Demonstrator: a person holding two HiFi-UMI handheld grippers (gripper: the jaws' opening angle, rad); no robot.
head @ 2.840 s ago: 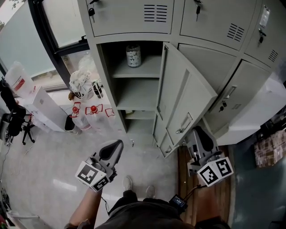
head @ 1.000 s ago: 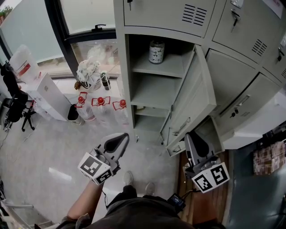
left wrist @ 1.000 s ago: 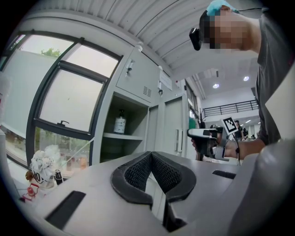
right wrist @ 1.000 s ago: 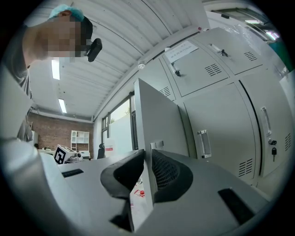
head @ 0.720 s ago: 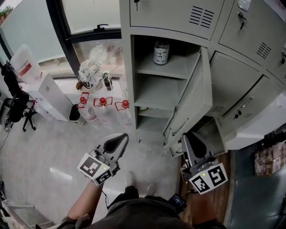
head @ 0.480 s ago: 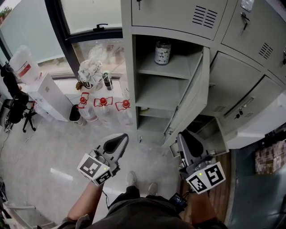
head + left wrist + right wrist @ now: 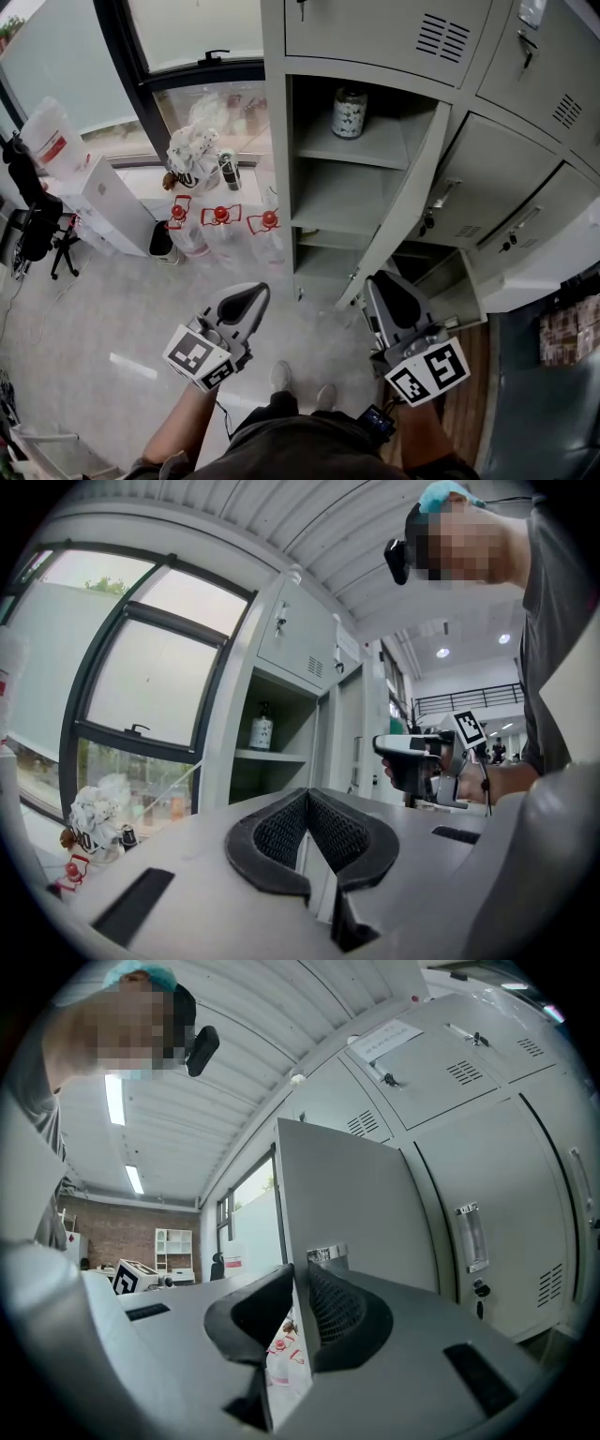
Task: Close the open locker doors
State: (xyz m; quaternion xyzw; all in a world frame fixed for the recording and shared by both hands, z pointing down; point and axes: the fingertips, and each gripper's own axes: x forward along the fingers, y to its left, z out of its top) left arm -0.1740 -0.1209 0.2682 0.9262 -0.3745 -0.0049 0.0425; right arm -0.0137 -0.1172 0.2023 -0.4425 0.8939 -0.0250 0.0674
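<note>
Door (image 7: 347, 1194) is looking light, thin, stiff; my right gripper (image 7: 298, 1288) is pinching its free edge, left gripper (image 7: 307, 803) idling closed, empty.

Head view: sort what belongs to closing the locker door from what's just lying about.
Job in hand: open locker door; right gripper, clamped on its free edge; locker.

Lying about: jar on a locker shelf; red-capped bottles; white bag; white box; left gripper, shut and idle.
</note>
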